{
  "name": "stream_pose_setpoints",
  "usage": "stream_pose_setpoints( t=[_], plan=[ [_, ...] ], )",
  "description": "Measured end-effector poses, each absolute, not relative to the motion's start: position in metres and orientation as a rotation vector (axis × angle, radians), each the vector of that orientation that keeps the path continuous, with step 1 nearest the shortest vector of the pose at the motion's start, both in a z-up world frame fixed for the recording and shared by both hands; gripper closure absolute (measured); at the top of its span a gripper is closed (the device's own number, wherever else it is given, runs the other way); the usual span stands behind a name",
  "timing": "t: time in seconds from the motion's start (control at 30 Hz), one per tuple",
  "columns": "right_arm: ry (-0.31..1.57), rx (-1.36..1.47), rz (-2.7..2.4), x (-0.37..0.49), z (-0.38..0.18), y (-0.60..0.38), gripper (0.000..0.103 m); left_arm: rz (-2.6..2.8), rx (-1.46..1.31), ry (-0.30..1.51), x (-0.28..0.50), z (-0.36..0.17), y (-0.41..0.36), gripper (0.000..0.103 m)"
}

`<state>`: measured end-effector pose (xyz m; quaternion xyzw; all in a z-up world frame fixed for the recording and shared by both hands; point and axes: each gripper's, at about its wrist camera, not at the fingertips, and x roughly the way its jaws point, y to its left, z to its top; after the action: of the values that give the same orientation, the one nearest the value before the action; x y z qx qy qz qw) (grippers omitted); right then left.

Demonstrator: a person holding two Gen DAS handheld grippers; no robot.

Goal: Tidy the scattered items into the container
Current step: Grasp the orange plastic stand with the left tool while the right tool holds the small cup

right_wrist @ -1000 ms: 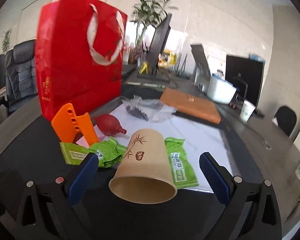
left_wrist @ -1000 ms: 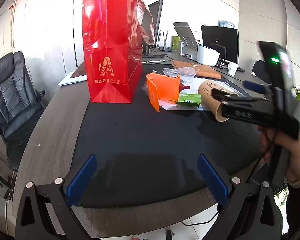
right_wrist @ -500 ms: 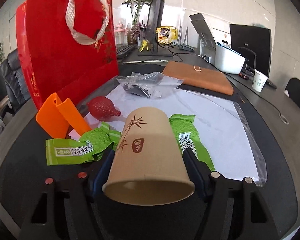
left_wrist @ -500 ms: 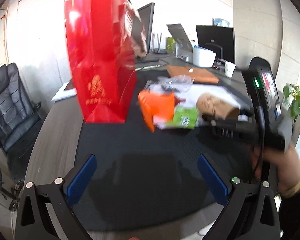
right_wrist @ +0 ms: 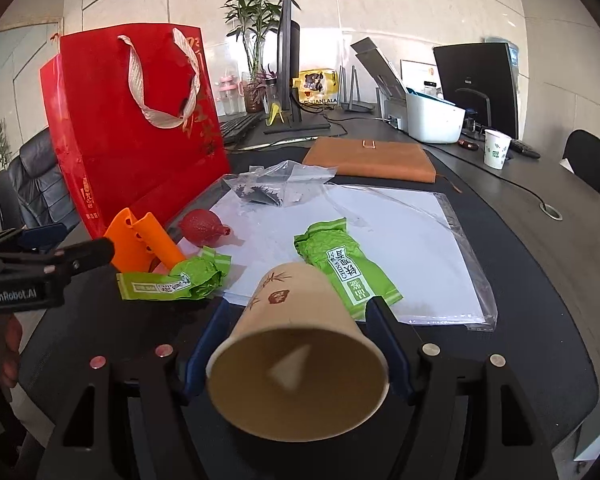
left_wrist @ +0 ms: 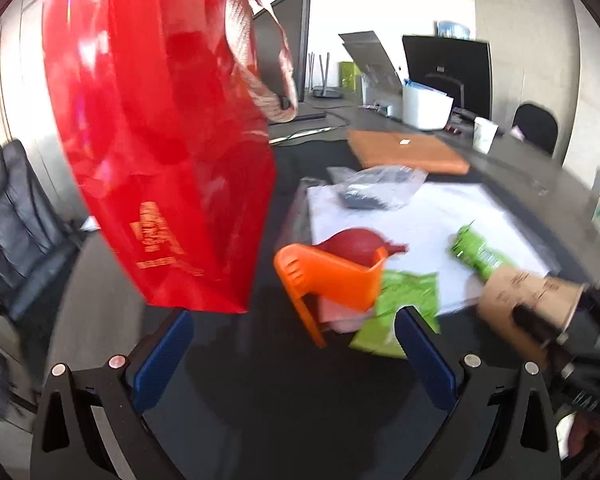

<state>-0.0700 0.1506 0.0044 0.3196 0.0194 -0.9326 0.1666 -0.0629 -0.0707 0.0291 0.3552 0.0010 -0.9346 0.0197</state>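
Paper cup (right_wrist: 300, 350) clamped between blue pads of right gripper (right_wrist: 298, 344) – held on its side, open mouth toward camera, above near edge of dark mat (right_wrist: 540, 320). Left gripper (left_wrist: 294, 354) seen with jaws apart, nothing between; red bag (left_wrist: 160, 152) just beyond, orange scoop (left_wrist: 328, 280) right of bag. Left view blurred; cup cut off there by right gripper.

An office: monitors (right_wrist: 480, 84), a keyboard (right_wrist: 240, 124), a printer (right_wrist: 432, 116) and swivel chairs (right_wrist: 32, 184).
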Motion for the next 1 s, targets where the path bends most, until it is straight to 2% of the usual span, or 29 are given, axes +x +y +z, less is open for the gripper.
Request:
stream_pose_setpoints(
  t=[0.5, 0.73, 0.77, 0.8, 0.83, 1.0],
  plan=[
    [0.023, 0.907, -2.634, -0.074, 0.003, 0.162, 0.028, -2.827, 1.128, -0.029, -0.111, 0.008, -0.035, 0.0],
    [0.017, 0.881, -2.633, -0.074, 0.005, 0.168, 0.028, -2.804, 1.178, 0.017, -0.12, -0.008, -0.039, 0.0],
    [0.018, 0.879, -2.632, -0.074, 0.005, 0.168, 0.028, -2.81, 1.172, 0.035, -0.119, -0.008, -0.041, 0.004],
    [0.018, 0.878, -2.631, -0.074, 0.005, 0.168, 0.028, -2.81, 1.163, 0.037, -0.119, -0.008, -0.041, 0.019],
    [0.017, 0.877, -2.629, -0.074, 0.005, 0.169, 0.028, -2.802, 1.163, 0.028, -0.12, -0.008, -0.042, 0.028],
    [0.012, 0.874, -2.624, -0.075, 0.005, 0.17, 0.028, -2.811, 1.173, 0.059, -0.119, -0.008, -0.046, 0.031]
  ],
)
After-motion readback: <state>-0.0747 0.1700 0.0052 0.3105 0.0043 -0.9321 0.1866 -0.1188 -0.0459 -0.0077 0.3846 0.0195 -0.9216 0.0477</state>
